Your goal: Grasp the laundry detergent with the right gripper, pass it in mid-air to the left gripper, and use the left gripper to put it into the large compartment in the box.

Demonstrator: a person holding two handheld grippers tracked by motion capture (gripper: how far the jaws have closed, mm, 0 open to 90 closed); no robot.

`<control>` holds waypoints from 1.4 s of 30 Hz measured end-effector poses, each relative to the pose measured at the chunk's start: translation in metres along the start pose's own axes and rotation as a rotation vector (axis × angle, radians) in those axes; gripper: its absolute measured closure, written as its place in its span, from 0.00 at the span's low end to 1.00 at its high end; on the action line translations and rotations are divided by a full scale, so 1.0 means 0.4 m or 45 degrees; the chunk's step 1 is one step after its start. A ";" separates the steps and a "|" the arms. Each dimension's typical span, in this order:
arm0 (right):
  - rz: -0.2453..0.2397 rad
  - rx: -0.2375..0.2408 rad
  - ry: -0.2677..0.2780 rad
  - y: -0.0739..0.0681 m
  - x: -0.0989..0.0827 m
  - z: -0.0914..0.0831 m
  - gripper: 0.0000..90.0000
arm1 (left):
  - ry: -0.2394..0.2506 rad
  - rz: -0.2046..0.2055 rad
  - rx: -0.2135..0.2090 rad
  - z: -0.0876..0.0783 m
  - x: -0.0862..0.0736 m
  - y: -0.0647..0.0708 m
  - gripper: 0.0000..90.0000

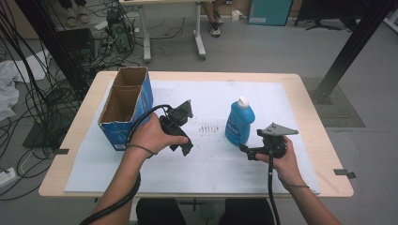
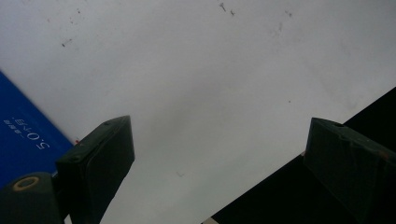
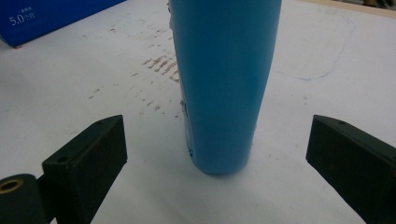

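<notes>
Bottle (image 1: 239, 123) showing bright blue, with a white cap (image 1: 242, 101). Box (image 1: 126, 107) showing deep blue outside with white lettering, raw brown card inside. Counter (image 1: 307, 93) showing pale wood under a white sheet (image 1: 197, 164) that is carrying brownish scuff streaks (image 1: 209, 127). Both hand-held grippers, left (image 1: 183, 143) and right (image 1: 246, 152), showing black.

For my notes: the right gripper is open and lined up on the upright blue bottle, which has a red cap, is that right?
Not quite: the blue bottle has a white cap, as the high view shows. The right gripper is indeed open and lined up on it.
</notes>
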State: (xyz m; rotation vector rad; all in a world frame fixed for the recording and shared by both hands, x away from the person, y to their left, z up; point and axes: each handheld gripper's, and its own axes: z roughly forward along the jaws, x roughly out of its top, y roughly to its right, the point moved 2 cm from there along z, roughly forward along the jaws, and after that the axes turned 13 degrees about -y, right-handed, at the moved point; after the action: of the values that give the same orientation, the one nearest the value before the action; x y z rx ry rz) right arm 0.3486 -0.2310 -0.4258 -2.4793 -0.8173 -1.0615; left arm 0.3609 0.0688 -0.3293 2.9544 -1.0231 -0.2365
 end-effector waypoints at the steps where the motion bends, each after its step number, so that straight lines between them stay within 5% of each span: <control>1: -0.001 -0.005 0.001 0.000 0.001 0.001 0.06 | 0.000 0.000 0.000 0.000 0.000 0.000 0.10; 42: 0.029 0.003 0.092 0.008 0.026 0.073 0.06 | 0.001 -0.002 0.007 -0.008 0.002 0.000 0.10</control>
State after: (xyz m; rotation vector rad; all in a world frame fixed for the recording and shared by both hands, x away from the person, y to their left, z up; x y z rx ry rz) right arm 0.3725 -0.2152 -0.4382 -2.4275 -0.7668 -1.1347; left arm 0.3619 0.0683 -0.3261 2.9601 -1.0238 -0.2327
